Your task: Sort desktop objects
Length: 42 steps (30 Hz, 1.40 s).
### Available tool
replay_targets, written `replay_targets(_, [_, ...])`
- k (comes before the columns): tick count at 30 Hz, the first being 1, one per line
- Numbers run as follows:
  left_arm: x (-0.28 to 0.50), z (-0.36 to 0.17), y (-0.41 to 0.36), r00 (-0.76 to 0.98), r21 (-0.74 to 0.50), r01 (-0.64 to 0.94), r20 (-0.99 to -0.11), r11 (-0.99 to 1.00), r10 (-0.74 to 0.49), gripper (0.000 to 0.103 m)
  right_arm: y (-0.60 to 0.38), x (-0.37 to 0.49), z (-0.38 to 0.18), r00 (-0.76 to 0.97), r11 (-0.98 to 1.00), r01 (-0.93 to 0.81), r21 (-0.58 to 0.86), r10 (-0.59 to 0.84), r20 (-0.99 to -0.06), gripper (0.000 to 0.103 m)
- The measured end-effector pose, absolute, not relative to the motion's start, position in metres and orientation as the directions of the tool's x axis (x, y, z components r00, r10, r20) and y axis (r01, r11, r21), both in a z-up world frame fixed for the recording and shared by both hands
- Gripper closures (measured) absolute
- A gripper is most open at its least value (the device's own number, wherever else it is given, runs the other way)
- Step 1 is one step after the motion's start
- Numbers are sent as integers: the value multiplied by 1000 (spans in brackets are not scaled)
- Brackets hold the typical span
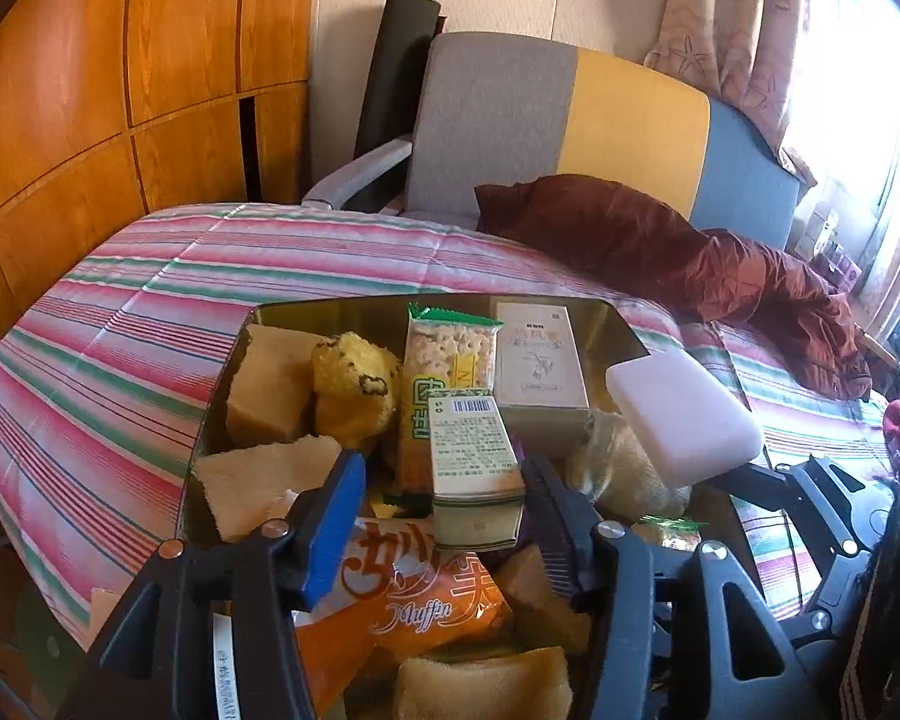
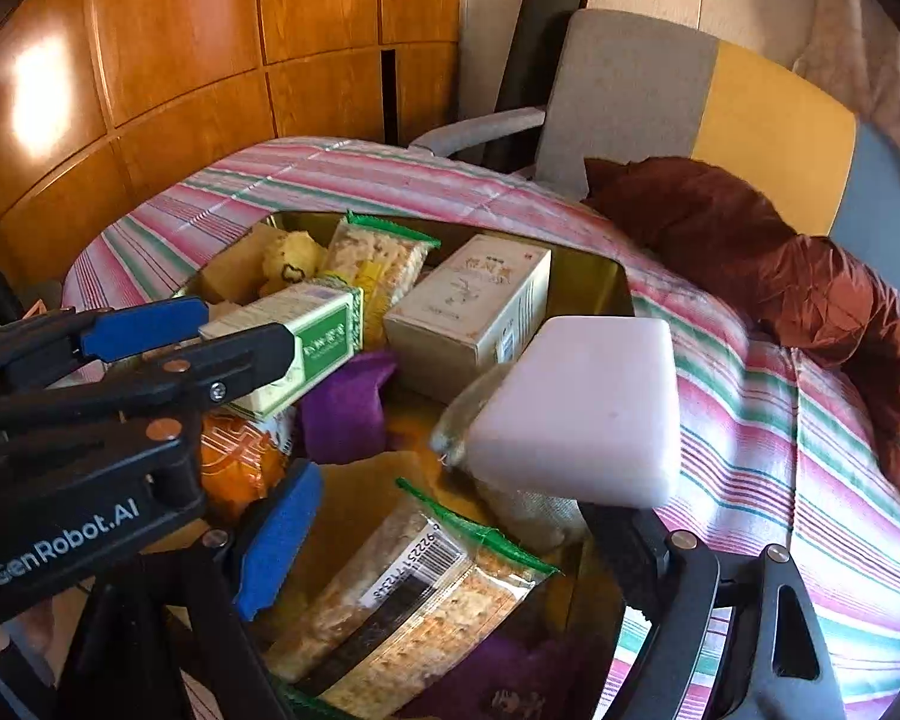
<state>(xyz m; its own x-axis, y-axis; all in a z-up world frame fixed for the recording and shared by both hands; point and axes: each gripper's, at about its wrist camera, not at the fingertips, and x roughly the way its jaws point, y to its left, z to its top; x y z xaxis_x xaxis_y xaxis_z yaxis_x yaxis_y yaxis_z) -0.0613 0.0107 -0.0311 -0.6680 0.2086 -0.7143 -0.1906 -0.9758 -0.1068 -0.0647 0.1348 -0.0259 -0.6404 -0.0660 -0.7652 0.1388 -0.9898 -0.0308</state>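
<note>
A gold tray full of snacks and boxes sits on a striped cloth. My left gripper is shut on a small green-and-cream box, held above an orange Muffin packet; the box also shows in the right wrist view. My right gripper stands wide over the tray, and a white block rests against its right finger; the left blue pad is apart from it. The block also shows in the left wrist view. A cracker pack lies below the right gripper.
The tray also holds a beige box, a green-topped cracker pack, a yellow plush, sponge-like tan pieces and a purple cloth. A rust-red cushion and a chair lie behind.
</note>
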Motion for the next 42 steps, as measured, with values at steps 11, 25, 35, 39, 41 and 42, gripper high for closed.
replay_targets(11, [-49,-14,8,-706,-94,-169,-683,-981,187,29,140,-46,-11,-681,-997,71,-8,-43,-731,11])
replay_targets(25, [-28,10,12,-761,-38,-129,-637,-991,124,21,135,-17,-6,-708,-996,77,-35,-30,-706,4])
replay_targets(35, [-9,42,11,-797,-46,-44,-601,-998,63,22,143,5,1,-725,-998,56,-4,-38,-688,3])
replay_targets(39, [-6,49,14,-793,-28,-27,-608,-999,38,25,142,10,2,-727,-998,62,0,-45,-685,3])
replay_targets(41, [-5,49,13,-789,-33,-29,-612,-999,43,29,140,13,2,-728,-998,68,0,-49,-683,3])
replay_targets(42, [-4,50,13,-788,-33,-27,-614,-999,42,33,139,13,2,-728,-998,70,-2,-50,-683,3])
